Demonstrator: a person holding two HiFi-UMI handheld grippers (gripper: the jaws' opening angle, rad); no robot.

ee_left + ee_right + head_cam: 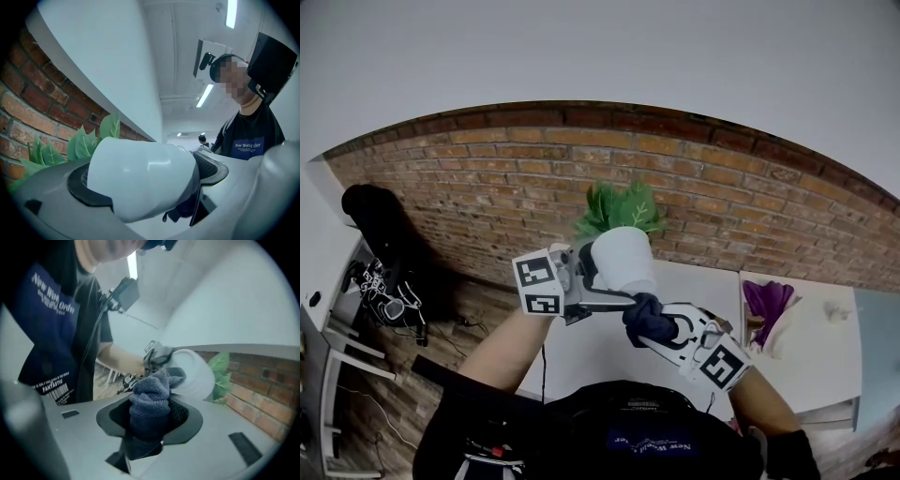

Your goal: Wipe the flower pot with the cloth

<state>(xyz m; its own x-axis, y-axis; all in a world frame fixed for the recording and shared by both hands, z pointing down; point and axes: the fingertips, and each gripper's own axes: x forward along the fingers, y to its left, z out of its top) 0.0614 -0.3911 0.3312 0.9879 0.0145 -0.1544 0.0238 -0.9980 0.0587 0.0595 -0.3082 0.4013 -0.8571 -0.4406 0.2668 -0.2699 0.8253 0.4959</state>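
**Observer:** Start nearest. What is your right tool doing?

**Me:** My right gripper (150,417) is clamping a dark blue cloth (648,319). The jaws are sitting drawn in on the bunched fabric, with a wad sticking out ahead of them.

**Observer:** And the wad?

**Me:** It is pressing against the bottom end of the white flower pot (623,261), just beside the left tool.

**Observer:** Left tool, then.

**Me:** My left gripper (592,277) is holding the pot by its sides, one pad on each flank. The jaws are standing only as far apart as the pot's body. The pot is hanging in the air in front of my chest, rim up in the head view. Green leaves (619,208) are standing out of its top.

**Observer:** Beneath?

**Me:** A white table (581,352) is lying under both tools. The pot is not touching it.

**Observer:** Farther off?

**Me:** To my right a second white surface (806,356) is carrying something purple (761,302). I cannot tell what that is. A brick wall (722,202) is running behind everything. At far left something black (380,225) is sitting against the wall, either a garment or a bag.
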